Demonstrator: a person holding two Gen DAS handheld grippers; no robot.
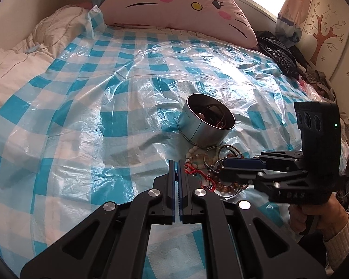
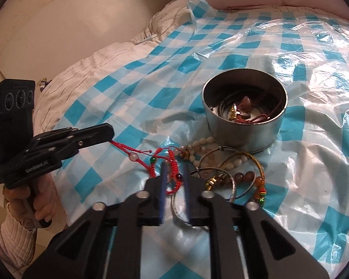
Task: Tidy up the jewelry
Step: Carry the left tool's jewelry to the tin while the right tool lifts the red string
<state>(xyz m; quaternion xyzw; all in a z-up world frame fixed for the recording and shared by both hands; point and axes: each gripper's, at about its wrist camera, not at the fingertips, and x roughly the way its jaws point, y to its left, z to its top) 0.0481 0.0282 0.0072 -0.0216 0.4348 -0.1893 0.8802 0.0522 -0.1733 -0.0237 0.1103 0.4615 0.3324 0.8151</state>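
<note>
A round metal tin (image 1: 207,125) (image 2: 244,118) with several jewelry pieces inside stands on the checked plastic sheet. A pile of bracelets (image 1: 211,167) (image 2: 225,169) lies in front of it. A red braided cord bracelet (image 2: 156,160) (image 1: 197,174) stretches left from the pile. My left gripper (image 1: 176,165) (image 2: 110,134) is shut on the end of the red cord. My right gripper (image 2: 174,172) (image 1: 223,169) is partly open, its fingers either side of the red cord over the pile.
The blue-and-white checked sheet (image 1: 104,107) covers a bed. A pink cat-face pillow (image 1: 174,7) lies at the far end, a white quilt (image 1: 16,58) at the left, dark clothes (image 1: 281,55) at the right.
</note>
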